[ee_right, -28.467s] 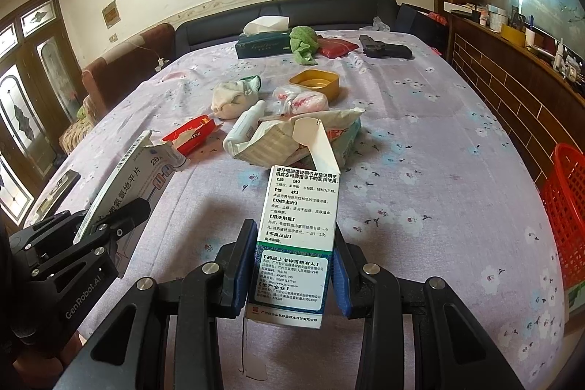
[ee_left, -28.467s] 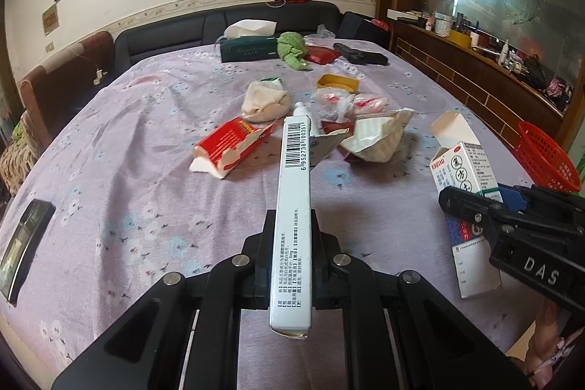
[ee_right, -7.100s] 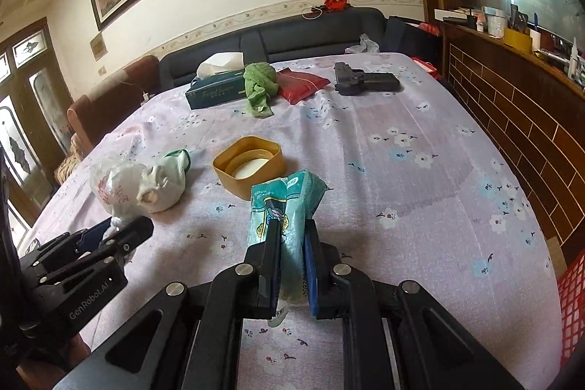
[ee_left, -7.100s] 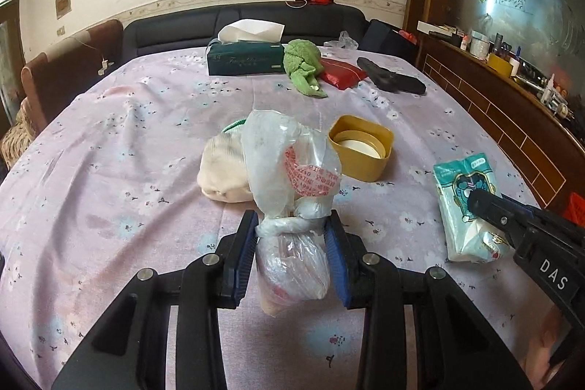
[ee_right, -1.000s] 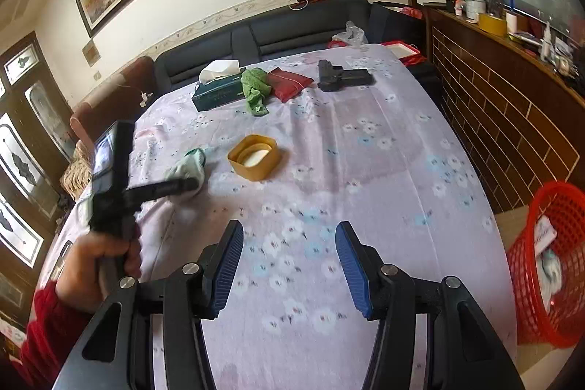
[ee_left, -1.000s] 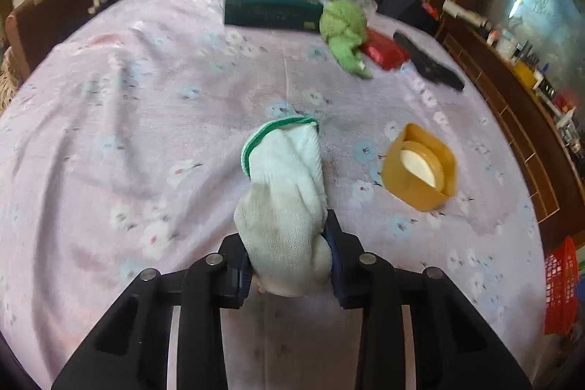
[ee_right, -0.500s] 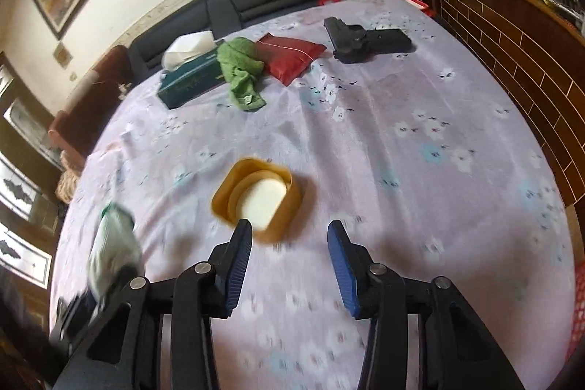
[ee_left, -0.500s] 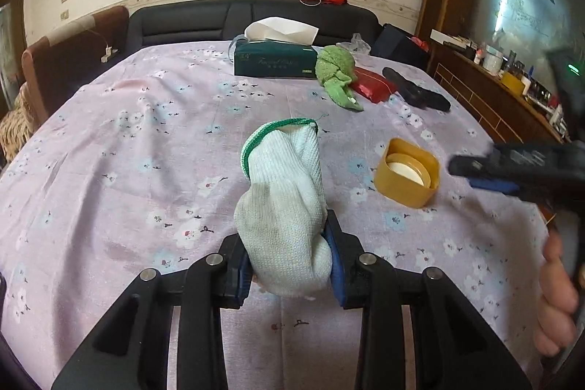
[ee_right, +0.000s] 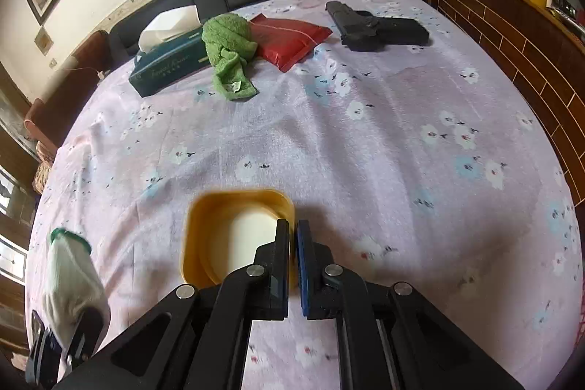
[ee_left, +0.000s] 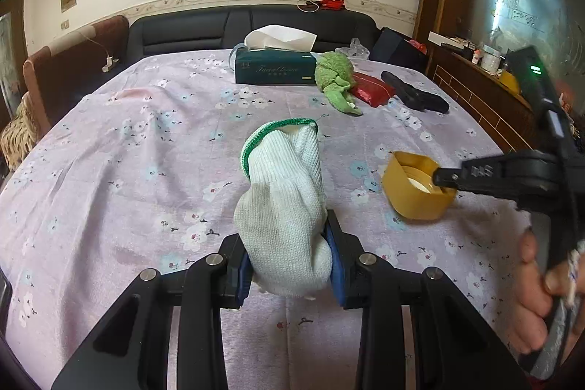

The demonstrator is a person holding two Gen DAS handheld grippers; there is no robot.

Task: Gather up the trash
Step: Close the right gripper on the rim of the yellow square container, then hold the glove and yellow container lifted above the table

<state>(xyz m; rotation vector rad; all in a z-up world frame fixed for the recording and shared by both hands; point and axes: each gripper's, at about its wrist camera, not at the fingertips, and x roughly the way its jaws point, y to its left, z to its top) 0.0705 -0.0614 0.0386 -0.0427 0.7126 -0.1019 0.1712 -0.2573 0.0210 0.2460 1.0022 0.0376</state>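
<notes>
A white knitted glove [ee_left: 285, 192] with a green cuff stands up between the blue pads of my left gripper [ee_left: 289, 243], which is shut on it above the flowered tablecloth [ee_left: 128, 170]. A yellow plastic tub [ee_right: 212, 218] with a white inside sits on the cloth. My right gripper [ee_right: 292, 229] is shut on the tub's right wall, one finger inside and one outside. In the left wrist view the right gripper [ee_left: 444, 178] reaches in from the right onto the tub [ee_left: 409, 203]. The glove [ee_right: 69, 276] shows at the lower left of the right wrist view.
At the far side lie a dark green tissue box [ee_left: 275, 70], a green cloth [ee_left: 336, 79], a red pouch [ee_left: 371, 92] and a black pistol-shaped object [ee_left: 415, 95]. A black sofa [ee_left: 219, 28] runs behind the table. A person's hand [ee_left: 537, 298] grips the right handle.
My right gripper came down over the table to the yellow tub and shut on its wall. The left gripper tilted up a little, still holding the glove.
</notes>
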